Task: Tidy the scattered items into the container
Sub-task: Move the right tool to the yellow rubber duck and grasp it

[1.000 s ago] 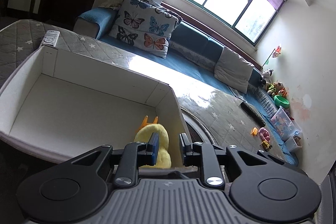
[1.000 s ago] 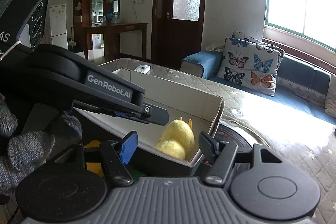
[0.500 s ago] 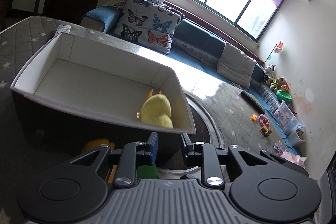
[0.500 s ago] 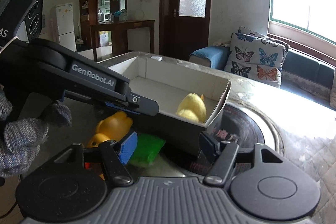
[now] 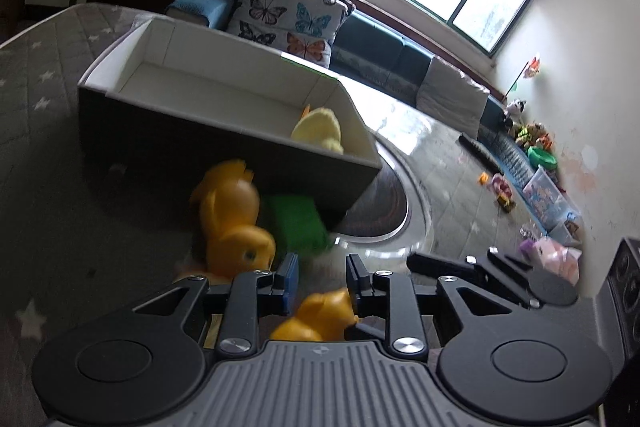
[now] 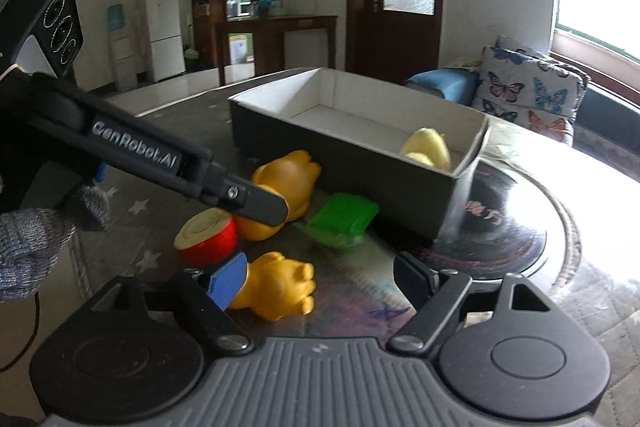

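Observation:
A grey box with a white inside (image 5: pixel 224 135) (image 6: pixel 360 155) stands on the table and holds a pale yellow plush chick (image 5: pixel 320 135) (image 6: pixel 428 149). In front of it lie an orange toy (image 5: pixel 232 223) (image 6: pixel 286 183), a green block (image 5: pixel 298 227) (image 6: pixel 342 215), a red and cream half-fruit toy (image 6: pixel 208 233) and a small yellow toy (image 6: pixel 280 285) (image 5: pixel 320 315). My left gripper (image 5: pixel 322 279) is open and empty above the small yellow toy; it also shows in the right wrist view (image 6: pixel 264 205). My right gripper (image 6: pixel 324 277) is open and empty, with the small yellow toy by its left finger.
The table has a grey star-patterned cloth (image 5: pixel 36 99) and a round dark glass centre (image 6: pixel 512 227). A sofa with butterfly cushions (image 5: pixel 288 15) stands behind. Toys and bins (image 5: pixel 536 179) lie on the floor at the right.
Both grippers have pulled back and down from the box. The toys in front of the box have come into view. The left gripper has opened slightly wider.

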